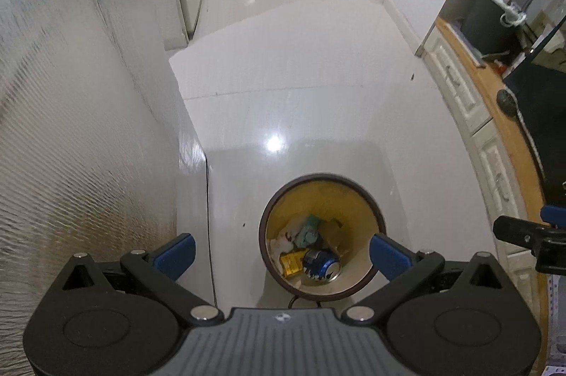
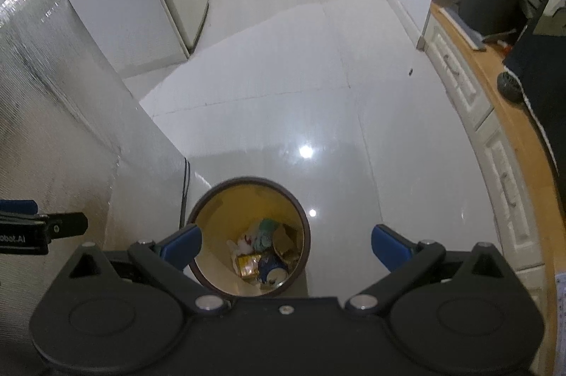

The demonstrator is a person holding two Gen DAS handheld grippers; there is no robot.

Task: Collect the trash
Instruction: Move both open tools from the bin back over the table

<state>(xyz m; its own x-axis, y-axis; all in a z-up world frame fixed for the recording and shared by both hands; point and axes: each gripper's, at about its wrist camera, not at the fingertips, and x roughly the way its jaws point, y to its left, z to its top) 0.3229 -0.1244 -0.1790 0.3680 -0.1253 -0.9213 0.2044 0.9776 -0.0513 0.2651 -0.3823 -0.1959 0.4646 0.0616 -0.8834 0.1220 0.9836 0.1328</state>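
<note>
I held both grippers above the bin, which stood on the white floor near a silvery panel on the left. It was round, dark-rimmed and yellow inside, with a blue can, a yellow wrapper and crumpled paper at the bottom. The left gripper and right gripper had their jaws wide apart, empty. Only the right view showed the panel's far edge.

A home hallway: glossy white floor tiles, white panelled cabinet drawers under a wooden surface, and a small waste bin.
</note>
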